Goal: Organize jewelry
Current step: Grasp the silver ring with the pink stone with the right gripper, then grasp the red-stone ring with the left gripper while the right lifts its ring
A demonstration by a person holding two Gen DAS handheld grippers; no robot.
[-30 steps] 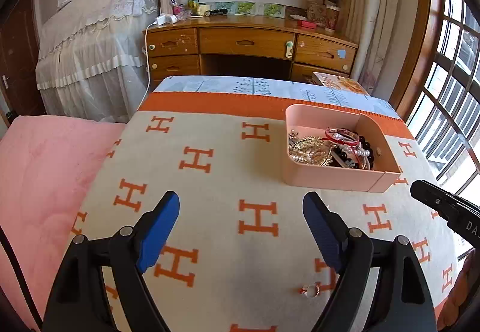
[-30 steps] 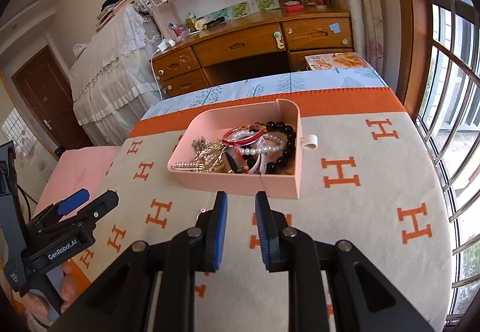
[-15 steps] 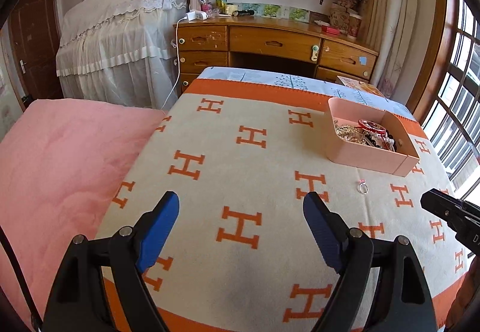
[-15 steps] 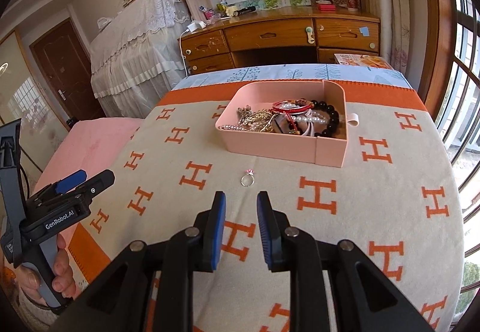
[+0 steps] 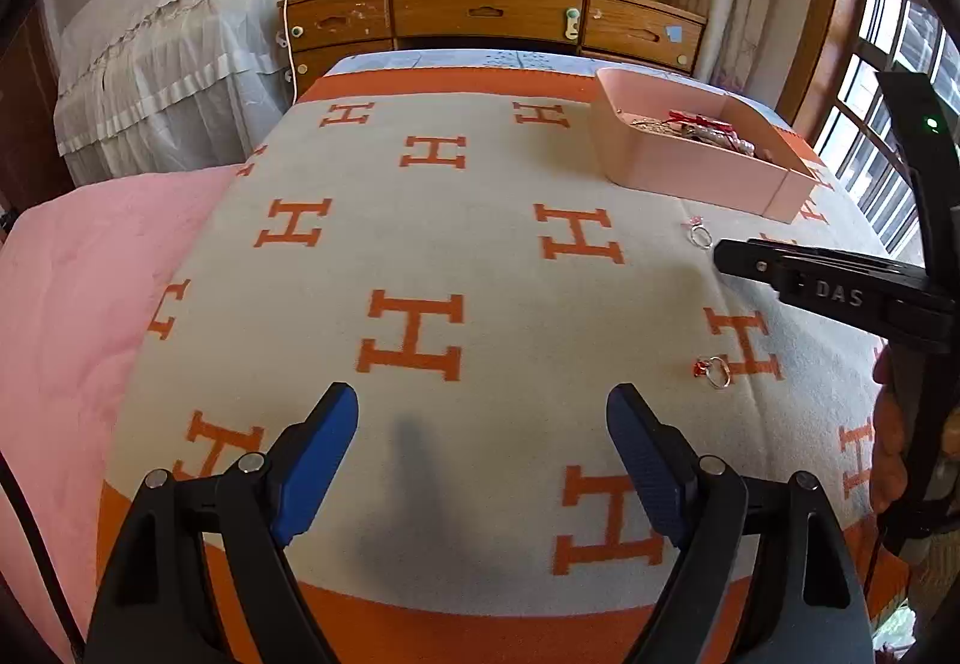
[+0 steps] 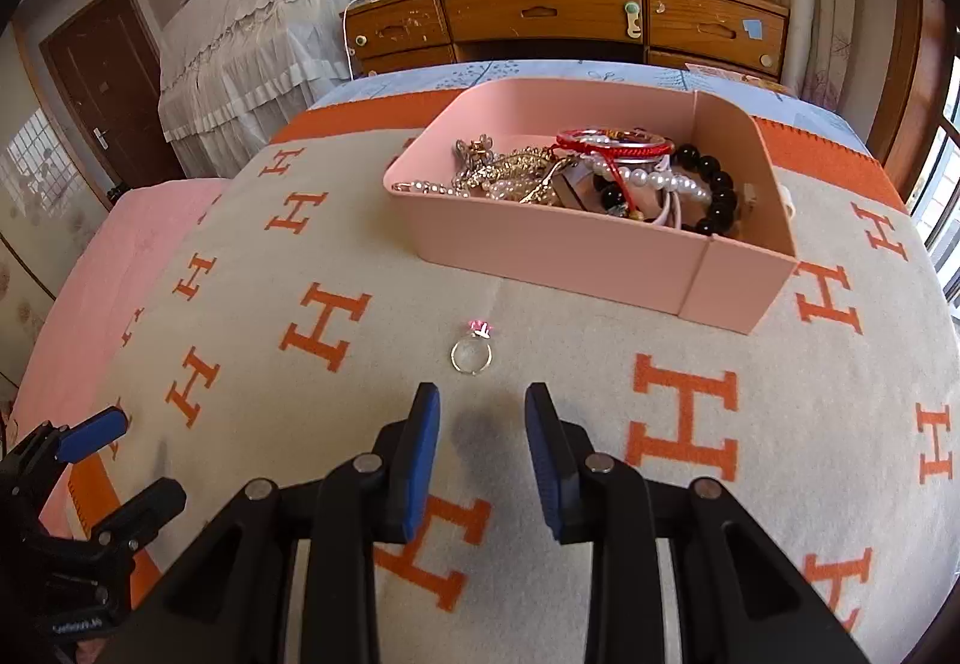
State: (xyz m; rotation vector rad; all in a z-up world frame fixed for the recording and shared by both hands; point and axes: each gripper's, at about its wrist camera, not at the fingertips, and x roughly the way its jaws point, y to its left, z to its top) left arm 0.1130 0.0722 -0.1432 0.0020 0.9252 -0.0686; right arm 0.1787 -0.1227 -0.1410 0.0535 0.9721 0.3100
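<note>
Right tongs [image 6: 480, 436] part-spread just below the pink-stone ring [image 6: 472, 352] mid-frame (pink box [image 6: 558, 250] above); left tongs [image 5: 483, 460] spread wide, empty.

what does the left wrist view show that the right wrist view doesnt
Only the left wrist view shows a second loose ring with a red stone, lying on the blanket nearer the camera, and the left gripper with its jaws wide apart.

Only the right wrist view shows the tray's contents clearly: a red bangle, a pearl strand, black beads and gold chains.

Both show the pink tray, the ring with a pink stone in front of it, the H-patterned blanket and the right gripper.
</note>
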